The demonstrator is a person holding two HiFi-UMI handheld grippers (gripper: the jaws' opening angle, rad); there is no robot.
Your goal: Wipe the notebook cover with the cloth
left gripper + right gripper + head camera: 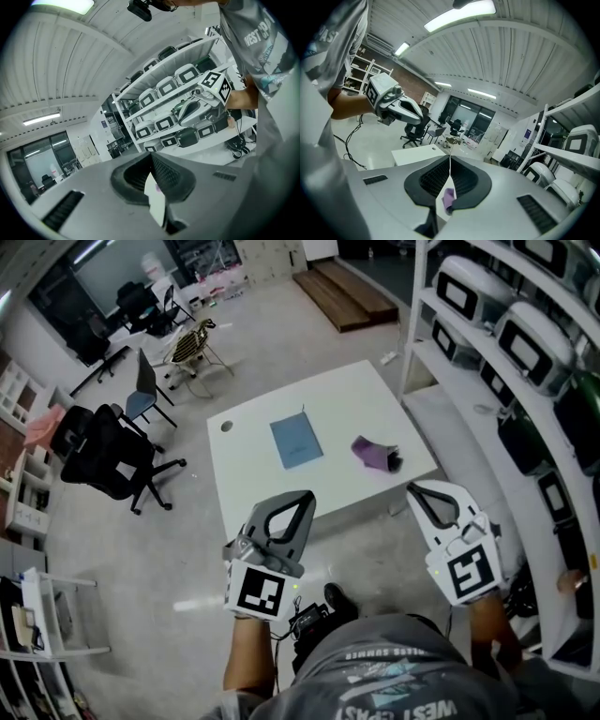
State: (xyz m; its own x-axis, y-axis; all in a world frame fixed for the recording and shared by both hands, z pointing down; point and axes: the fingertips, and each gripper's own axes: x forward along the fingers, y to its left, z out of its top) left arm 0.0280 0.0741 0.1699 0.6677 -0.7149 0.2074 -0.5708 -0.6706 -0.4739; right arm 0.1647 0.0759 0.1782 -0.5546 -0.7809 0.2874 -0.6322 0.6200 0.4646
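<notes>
- The step in hand looks like the approach: both grippers hang short of the table (246,474), at its 6 o'clock edge, and nothing has been picked up.
- The notebook (296,442) lies flat and closed on the table, blue cover up, near the middle.
- The cloth (375,455) is a crumpled purple lump at 3 o'clock of the notebook, near it but not touching.
- The left gripper (298,507) has its jaws pressed together with nothing between them. The notebook sits at about 12 o'clock of it, apart from the tips.
- The right gripper (424,498) also has its jaws pressed together and carries nothing. In its own view the cloth shows only through the thin slit between the jaws, farther off on the table.
- The cloth lies at about 11 o'clock of the right gripper, so that one seems best placed to take it.
- The next move, as I judge it, calls for the right jaws to spread, reach the cloth and pinch a good fold of it. The cloth then goes toward 9 o'clock onto the cover.
- The left gripper could press a corner of the notebook, since a light book may slide under the wiping.
- Shelves (525,352) stand at 3 o'clock of the table and office chairs (112,460) at 9 o'clock; neither is in the way.
</notes>
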